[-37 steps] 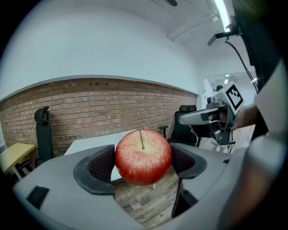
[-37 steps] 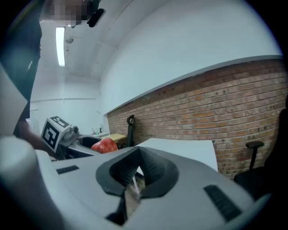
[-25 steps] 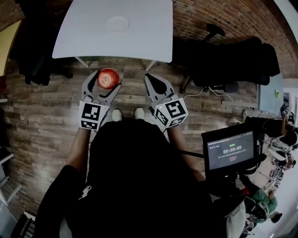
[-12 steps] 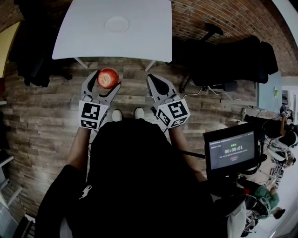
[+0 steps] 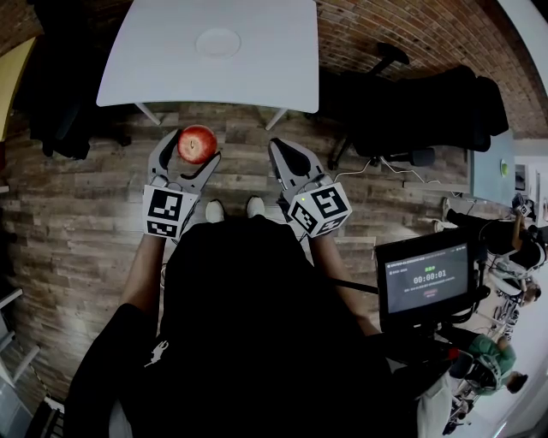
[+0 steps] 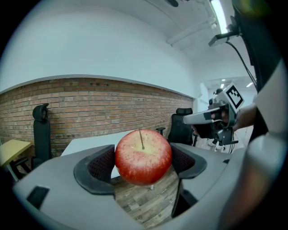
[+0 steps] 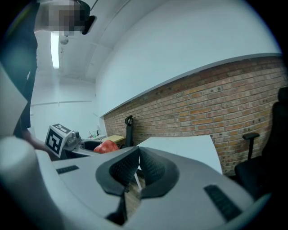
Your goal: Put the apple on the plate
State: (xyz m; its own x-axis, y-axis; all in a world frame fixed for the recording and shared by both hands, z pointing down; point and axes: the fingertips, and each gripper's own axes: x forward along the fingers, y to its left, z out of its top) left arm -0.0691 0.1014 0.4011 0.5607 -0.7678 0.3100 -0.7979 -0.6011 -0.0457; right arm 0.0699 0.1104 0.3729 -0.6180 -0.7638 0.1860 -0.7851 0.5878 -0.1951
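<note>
Left gripper (image 5: 185, 156) is clamped on the red apple (image 5: 197, 144), center-left of frame. Right gripper (image 5: 285, 159) is closed, empty. White plate (image 5: 217, 42) sits on the table (image 5: 274, 60) up top.

This looks like an office or lab. A brick wall (image 5: 402, 26) runs along the top of the head view, with a grey plank floor (image 5: 77, 214) below it. A white worktop (image 5: 257, 68) stands at upper centre, black swivel chairs (image 5: 428, 111) at upper right, a timer screen (image 5: 425, 278) at lower right. A strip light (image 7: 55, 49) hangs overhead.
</note>
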